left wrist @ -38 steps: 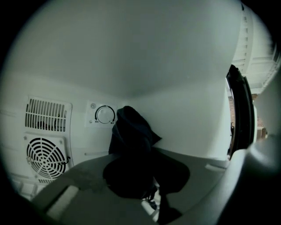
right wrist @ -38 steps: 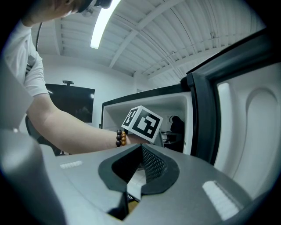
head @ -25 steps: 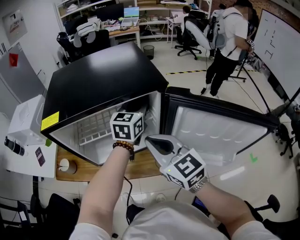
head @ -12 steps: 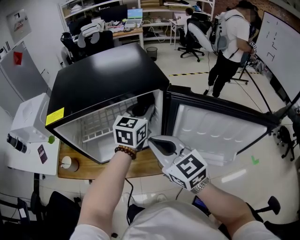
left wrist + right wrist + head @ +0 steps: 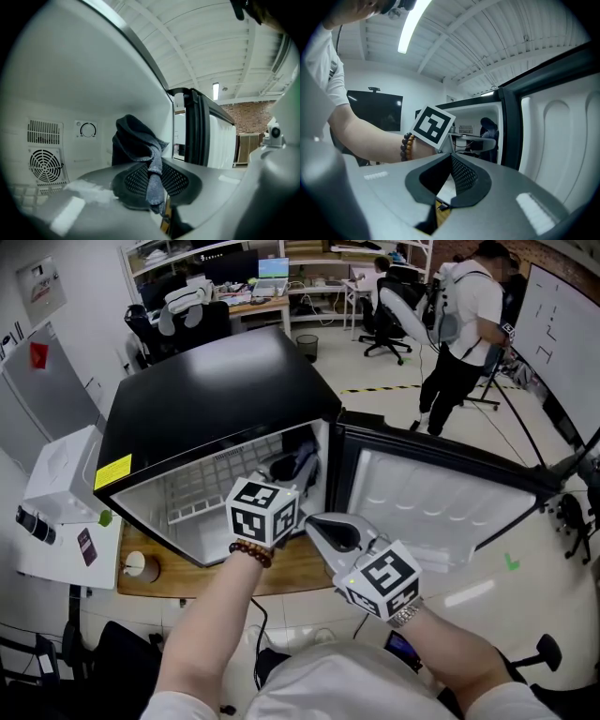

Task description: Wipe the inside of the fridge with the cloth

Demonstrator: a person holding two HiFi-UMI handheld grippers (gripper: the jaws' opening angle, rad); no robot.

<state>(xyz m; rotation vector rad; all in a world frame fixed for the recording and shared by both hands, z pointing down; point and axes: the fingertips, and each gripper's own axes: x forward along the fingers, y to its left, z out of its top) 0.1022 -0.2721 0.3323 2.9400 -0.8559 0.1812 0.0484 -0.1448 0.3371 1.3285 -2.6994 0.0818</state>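
The cloth is already inside the open fridge in the head view, a dark bunch near the right wall, carried there by the left claw. The right claw hangs outside, in front of the opening and above the wooden tabletop, beside the swung-out door.

In the left gripper view, the left claw is clamped on a fold of the cloth, which stands up in front of the white back wall with its fan grille and dial; whether it touches a surface I cannot tell.

In the right gripper view, the right claw is closed with nothing in it.

Wiping looks under way. No streaks mark which parts are done, so the walls, wire shelf and floor probably all remain.
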